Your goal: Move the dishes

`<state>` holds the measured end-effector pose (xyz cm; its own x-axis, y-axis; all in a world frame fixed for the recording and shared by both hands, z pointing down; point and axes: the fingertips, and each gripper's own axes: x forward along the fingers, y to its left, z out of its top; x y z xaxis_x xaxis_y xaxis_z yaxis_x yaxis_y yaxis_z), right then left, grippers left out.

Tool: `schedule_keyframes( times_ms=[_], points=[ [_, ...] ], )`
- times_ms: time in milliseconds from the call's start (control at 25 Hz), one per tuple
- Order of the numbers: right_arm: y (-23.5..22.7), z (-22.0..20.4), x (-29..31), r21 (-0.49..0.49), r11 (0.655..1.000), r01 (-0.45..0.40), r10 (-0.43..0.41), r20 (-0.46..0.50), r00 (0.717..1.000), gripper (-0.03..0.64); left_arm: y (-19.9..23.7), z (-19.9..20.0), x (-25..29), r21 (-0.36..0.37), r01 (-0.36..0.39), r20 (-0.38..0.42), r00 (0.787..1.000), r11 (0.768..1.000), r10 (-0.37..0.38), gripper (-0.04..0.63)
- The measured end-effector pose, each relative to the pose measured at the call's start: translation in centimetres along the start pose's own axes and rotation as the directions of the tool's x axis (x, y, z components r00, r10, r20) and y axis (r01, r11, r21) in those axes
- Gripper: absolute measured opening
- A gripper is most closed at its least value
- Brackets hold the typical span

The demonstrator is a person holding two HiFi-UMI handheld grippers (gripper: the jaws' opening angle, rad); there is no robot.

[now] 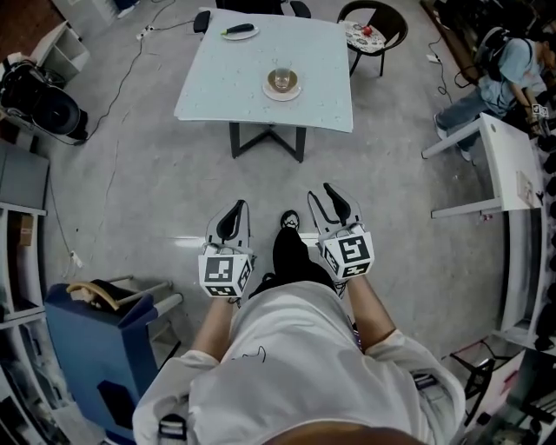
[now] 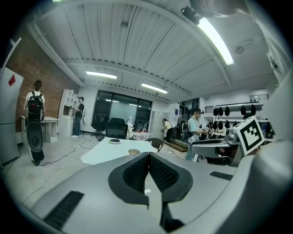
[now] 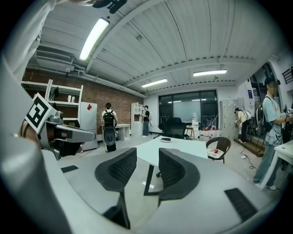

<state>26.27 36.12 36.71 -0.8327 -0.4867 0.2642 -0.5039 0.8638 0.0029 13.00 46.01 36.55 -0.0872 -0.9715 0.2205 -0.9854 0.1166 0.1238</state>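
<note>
Saucer with glass (image 1: 282,84) seen mid-table (image 1: 217,87), second plate (image 1: 239,30) at far edge.
Left gripper (image 1: 231,219): jaws closed together, empty, saucer at 1 o'clock.
Right gripper (image 1: 334,205): jaws narrowly parted, empty, saucer at 11 o'clock.
Both grippers well short of table; reach judged equal.

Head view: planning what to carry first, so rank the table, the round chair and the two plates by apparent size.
1. Table
2. Round chair
3. Plate with the glass and far plate: they look about alike; the far one is farther from the camera, so unranked.
</note>
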Motion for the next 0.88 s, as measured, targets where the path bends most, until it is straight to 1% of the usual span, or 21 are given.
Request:
schedule_keyframes(
  times_ms=[280,400,600,880],
  points=[
    [-6.0,2.7,8.9,-0.001,1.0,-0.028,0.028,0.015,1.0,0.146,3.6,2.9,10.0,0.009,-0.014,0.0,1.0,1.0,0.014,0.02],
    [-9.0,4.1,12.6,-0.021,0.999,-0.042,0.042,0.013,0.999,0.147,4.8,4.0,14.7,0.007,-0.017,-0.009,1.0,1.0,0.018,0.02],
    [-13.8,5.0,18.0,-0.017,0.998,-0.061,0.061,-0.004,0.998,0.16,6.3,4.4,21.9,0.013,-0.027,-0.052,0.998,1.0,0.027,0.02],
    [-17.6,4.2,23.5,-0.012,0.996,-0.093,0.092,-0.05,0.994,0.188,8.0,4.1,28.3,-0.013,-0.044,-0.096,0.994,0.999,0.043,0.02]
  ],
)
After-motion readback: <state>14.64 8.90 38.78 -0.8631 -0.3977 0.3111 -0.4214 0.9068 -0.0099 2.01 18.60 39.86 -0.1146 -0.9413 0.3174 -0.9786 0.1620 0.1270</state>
